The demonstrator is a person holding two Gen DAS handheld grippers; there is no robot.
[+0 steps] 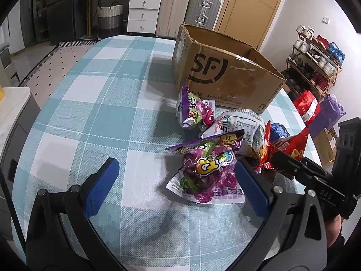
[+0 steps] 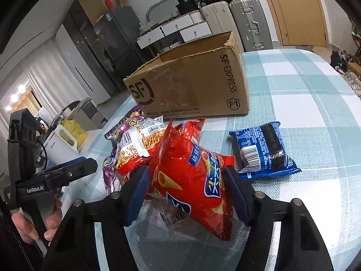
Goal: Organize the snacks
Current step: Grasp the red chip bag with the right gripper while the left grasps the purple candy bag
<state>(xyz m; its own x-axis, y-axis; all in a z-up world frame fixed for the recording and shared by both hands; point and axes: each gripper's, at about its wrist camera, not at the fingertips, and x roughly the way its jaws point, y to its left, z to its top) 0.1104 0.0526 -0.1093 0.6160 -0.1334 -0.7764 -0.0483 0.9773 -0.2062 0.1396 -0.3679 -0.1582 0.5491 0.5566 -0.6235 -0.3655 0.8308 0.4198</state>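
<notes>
An open cardboard SF box stands on the checked table; it also shows in the right wrist view. A pile of snack bags lies in front of it. My left gripper is open, its right finger beside a purple candy bag. A second purple bag and a white noodle-snack bag lie nearer the box. My right gripper is shut on a red cone-snack bag, which sits tilted over the pile. A blue packet lies to its right.
The checked tablecloth stretches left of the pile. Suitcases and white drawers stand behind the table, a shoe rack at the right. The table's right edge is near the box.
</notes>
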